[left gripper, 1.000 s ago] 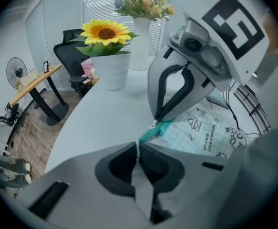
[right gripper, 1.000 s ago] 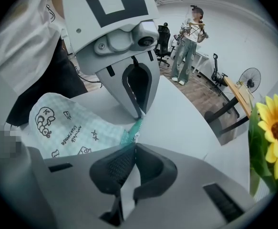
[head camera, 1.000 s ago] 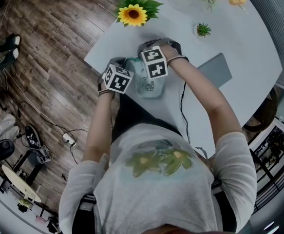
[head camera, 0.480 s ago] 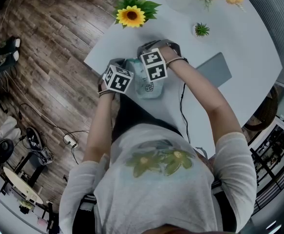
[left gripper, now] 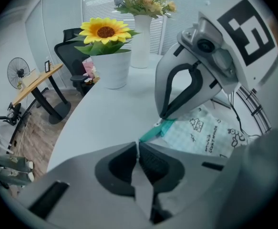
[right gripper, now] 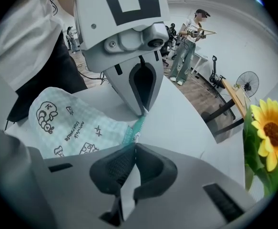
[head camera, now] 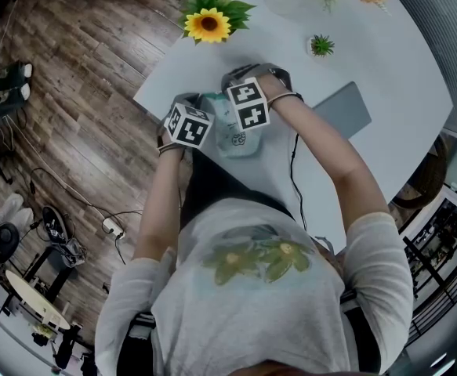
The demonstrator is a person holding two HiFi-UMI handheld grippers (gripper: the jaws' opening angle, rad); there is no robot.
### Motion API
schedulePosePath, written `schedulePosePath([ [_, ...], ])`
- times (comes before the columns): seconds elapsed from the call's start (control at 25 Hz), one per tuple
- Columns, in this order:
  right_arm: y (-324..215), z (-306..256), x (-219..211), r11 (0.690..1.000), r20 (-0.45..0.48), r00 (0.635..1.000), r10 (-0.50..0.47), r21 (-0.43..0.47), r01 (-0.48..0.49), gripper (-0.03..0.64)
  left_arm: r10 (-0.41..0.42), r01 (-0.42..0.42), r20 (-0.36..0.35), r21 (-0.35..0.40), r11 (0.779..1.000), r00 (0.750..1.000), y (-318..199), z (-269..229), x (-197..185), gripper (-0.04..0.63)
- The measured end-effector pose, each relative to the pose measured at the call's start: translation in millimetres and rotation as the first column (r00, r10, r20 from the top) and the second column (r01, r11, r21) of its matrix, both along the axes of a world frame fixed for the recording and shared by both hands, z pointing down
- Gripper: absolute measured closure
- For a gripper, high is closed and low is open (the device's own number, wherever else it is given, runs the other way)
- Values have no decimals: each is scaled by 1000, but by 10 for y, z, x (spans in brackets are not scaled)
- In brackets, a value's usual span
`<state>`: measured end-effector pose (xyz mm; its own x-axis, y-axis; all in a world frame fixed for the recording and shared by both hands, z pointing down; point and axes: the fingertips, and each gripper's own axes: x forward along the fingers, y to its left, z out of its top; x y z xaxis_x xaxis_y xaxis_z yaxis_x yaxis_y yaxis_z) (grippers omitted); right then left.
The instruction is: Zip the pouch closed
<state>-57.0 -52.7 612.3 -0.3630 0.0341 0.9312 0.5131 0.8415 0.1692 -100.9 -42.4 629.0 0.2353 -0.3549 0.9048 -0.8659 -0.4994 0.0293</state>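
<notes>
A pale mint checked pouch (head camera: 234,135) with small printed drawings lies on the white table (head camera: 385,69), near its front left edge. Its teal zipper edge (left gripper: 154,131) runs between the two grippers. My left gripper (left gripper: 138,144) is shut on the teal end of the zipper tape. My right gripper (right gripper: 134,145) is shut right at the zipper (right gripper: 135,128), seemingly on its small pull. The two sets of tips sit close together, facing each other along the zipper line. In the head view both marker cubes cover the tips and the pouch's top edge.
A sunflower in a white pot (head camera: 207,23) stands at the table's left corner, with a flower vase (left gripper: 141,32) and a small green plant (head camera: 320,45) further back. A grey flat device (head camera: 342,110) and a black cable (head camera: 293,178) lie to the right. The table edge is just left of the pouch.
</notes>
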Motion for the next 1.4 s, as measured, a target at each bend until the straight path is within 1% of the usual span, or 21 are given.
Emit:
schedulePosePath([
  [0.48,-15,13,55,1000,-7,1000,13,12,-13,600,-5,5,8,-1,1000,1000,-7,11,0,572],
  [0.8,-3,-12,68,1000,8,1000,19,20,-19,600,-1,1,11,-3,1000,1000,-6,8,-1,572],
  [1.4,-16,11,150,999,-15,1000,21,27,-21,600,3,-3,9,-9,1000,1000,-1,12,3,572],
])
